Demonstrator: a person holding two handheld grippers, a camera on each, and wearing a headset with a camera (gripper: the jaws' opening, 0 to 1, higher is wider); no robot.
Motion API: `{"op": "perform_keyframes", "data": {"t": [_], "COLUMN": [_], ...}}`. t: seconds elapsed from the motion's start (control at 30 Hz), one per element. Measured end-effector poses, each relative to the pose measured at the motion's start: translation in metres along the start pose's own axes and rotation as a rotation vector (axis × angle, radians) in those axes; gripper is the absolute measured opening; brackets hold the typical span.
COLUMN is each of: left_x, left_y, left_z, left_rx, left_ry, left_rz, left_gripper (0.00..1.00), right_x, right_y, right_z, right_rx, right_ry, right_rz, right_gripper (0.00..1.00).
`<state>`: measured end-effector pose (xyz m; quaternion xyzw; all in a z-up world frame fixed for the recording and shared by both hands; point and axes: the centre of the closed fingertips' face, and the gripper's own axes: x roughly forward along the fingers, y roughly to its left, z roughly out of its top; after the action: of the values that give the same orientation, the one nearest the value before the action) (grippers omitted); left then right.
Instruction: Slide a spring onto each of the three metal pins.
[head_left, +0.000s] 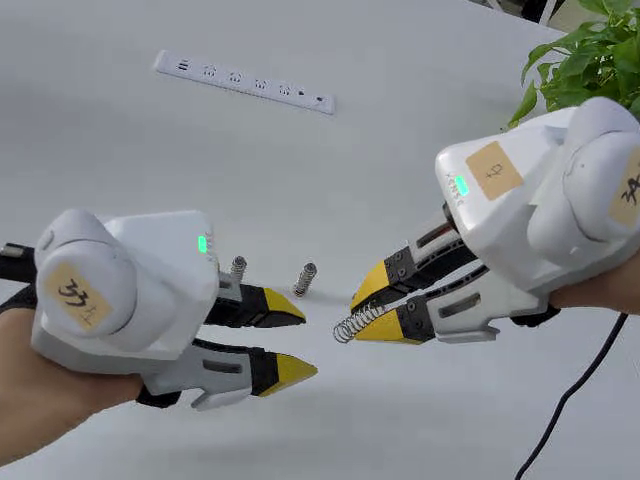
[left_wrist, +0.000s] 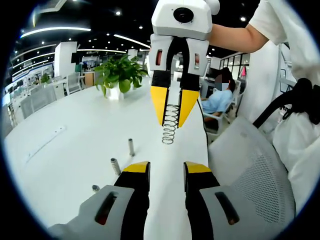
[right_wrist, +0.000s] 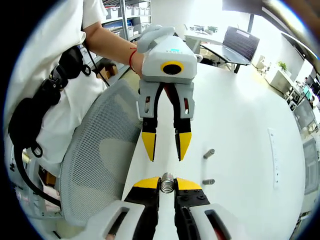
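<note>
While the right gripper (head_left: 362, 310) hangs over the white counter (head_left: 400, 150) near its front edge, its jaws are clenched on a spring (head_left: 352, 324). The coil runs lengthwise between the yellow tips, its free end poking past them toward the left gripper (head_left: 297, 338).

Left gripper: jaws released, a clear gap between them, nothing held. Its tips face the right gripper's tips, near but apart.

Two pins (head_left: 305, 279) stand upright on the counter just beyond the left gripper's tips, on the side away from the front edge. Both look ribbed, like a coil; cannot tell for sure whether springs sit on them. The left gripper view shows a third pin (left_wrist: 95, 188), shorter, roughly in line with the other two.

Power strip (head_left: 243, 82) lies flat toward the far edge, left side. Plant (head_left: 585, 55) at the far right corner. Black cable (head_left: 570, 400) trails toward the front right. Mesh chair (right_wrist: 100, 155) sits against the counter's front edge in the right gripper view.
</note>
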<state>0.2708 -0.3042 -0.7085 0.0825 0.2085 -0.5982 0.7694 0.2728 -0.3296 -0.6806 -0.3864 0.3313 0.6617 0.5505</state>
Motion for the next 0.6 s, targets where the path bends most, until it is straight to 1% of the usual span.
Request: {"op": "perform_keyframes", "data": {"t": [0.1, 0.23, 0.37, 0.43, 0.5, 0.6], "left_x": [-0.008, -0.020, -0.030, -0.035, -0.040, -0.046], "left_y": [0.007, 0.016, 0.023, 0.028, 0.032, 0.037], "left_z": [-0.003, -0.008, -0.013, -0.016, -0.017, -0.020], "left_rx": [-0.008, -0.015, -0.022, -0.018, -0.028, -0.029], "left_ry": [-0.004, -0.007, -0.003, 0.001, -0.004, -0.009], "left_rz": [0.029, 0.061, 0.087, 0.106, 0.124, 0.142], "left_gripper": [0.31, 0.36, 0.43, 0.48, 0.54, 0.59], "right_x": [-0.004, -0.011, -0.016, -0.019, -0.020, -0.022], "right_y": [-0.006, -0.016, -0.027, -0.032, -0.037, -0.044], "right_z": [-0.005, -0.010, -0.020, -0.025, -0.030, -0.037], "right_rx": [0.015, 0.040, 0.057, 0.073, 0.084, 0.103], "right_ry": [0.005, 0.010, 0.021, 0.028, 0.037, 0.053], "right_rz": [-0.020, -0.050, -0.077, -0.091, -0.102, -0.120], "right_gripper": [0.06, 0.06, 0.06, 0.06, 0.06, 0.06]}}
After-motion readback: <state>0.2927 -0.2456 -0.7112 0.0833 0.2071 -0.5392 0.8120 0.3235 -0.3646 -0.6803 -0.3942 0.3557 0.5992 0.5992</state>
